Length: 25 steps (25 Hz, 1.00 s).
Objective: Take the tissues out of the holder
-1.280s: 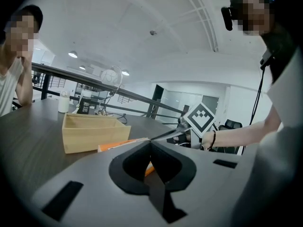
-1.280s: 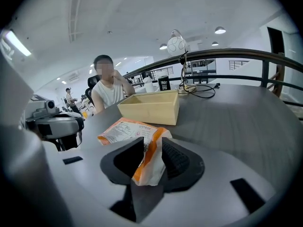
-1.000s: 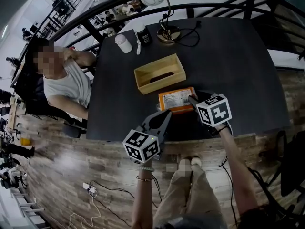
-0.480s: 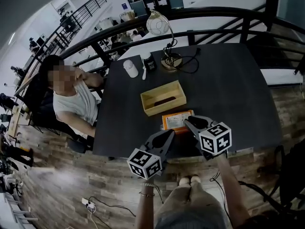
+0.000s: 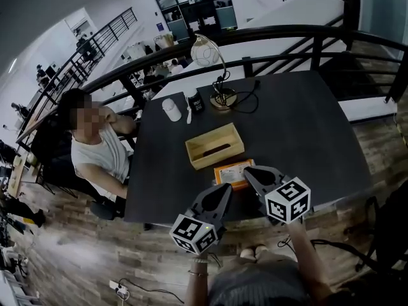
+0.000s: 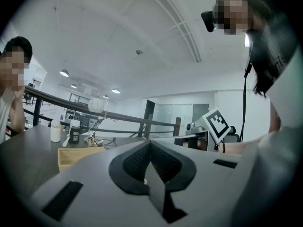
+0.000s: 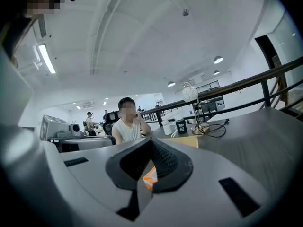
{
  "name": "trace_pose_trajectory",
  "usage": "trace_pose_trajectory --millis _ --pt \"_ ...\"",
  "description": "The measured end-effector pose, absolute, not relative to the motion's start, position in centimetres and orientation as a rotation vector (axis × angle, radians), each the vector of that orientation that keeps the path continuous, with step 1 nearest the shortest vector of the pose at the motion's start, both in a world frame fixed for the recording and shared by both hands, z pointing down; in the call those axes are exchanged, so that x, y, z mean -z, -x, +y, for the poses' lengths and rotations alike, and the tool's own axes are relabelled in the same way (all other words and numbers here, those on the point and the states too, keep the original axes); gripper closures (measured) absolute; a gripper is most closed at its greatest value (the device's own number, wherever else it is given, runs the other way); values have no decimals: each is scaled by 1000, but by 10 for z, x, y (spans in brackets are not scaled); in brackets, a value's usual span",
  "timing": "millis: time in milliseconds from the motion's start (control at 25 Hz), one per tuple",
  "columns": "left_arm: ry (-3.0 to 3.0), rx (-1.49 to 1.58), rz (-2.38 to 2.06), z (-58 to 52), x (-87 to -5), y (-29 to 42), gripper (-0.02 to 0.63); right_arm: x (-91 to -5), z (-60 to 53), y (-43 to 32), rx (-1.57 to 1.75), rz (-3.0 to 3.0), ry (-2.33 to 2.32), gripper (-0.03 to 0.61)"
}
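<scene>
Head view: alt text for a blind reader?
Two hand-held grippers hover over the near edge of a dark table: left gripper shut, right gripper just closed, empty, above an orange tissue pack lying beside a wooden holder. A person sits at the table's left; a lamp stands at its far edge.

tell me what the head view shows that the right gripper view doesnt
Only the head view: the left gripper, the wooden floor, and the whole orange tissue pack lying on the table outside the holder. Only the right gripper view: the right gripper jaws, just closed, clamping nothing. Both: holder, lamp, seated person.
</scene>
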<state>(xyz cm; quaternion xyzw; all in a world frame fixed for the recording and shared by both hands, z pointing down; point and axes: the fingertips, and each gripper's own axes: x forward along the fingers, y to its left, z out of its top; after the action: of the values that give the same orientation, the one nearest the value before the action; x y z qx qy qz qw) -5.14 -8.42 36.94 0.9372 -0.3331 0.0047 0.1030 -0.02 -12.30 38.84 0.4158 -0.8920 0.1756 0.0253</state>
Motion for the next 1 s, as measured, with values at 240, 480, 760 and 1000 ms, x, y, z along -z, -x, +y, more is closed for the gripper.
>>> trace_pose_trajectory --millis 240,480,760,1000 --pt "-2795 -2 -980 -83 -362 54 606 -373 -111 10 -464 -2807 -1258 566" --pt "-2808 -2 -963 -83 -362 53 606 -364 -106 19 -399 -2834 -1232 566" --pt "-2813 31 -926 -85 -357 50 606 -355 -106 17 -340 -2868 -1249 566" --pt "-2838 10 -940 -84 -353 51 606 -349 -104 18 -320 -2893 -1239 566"
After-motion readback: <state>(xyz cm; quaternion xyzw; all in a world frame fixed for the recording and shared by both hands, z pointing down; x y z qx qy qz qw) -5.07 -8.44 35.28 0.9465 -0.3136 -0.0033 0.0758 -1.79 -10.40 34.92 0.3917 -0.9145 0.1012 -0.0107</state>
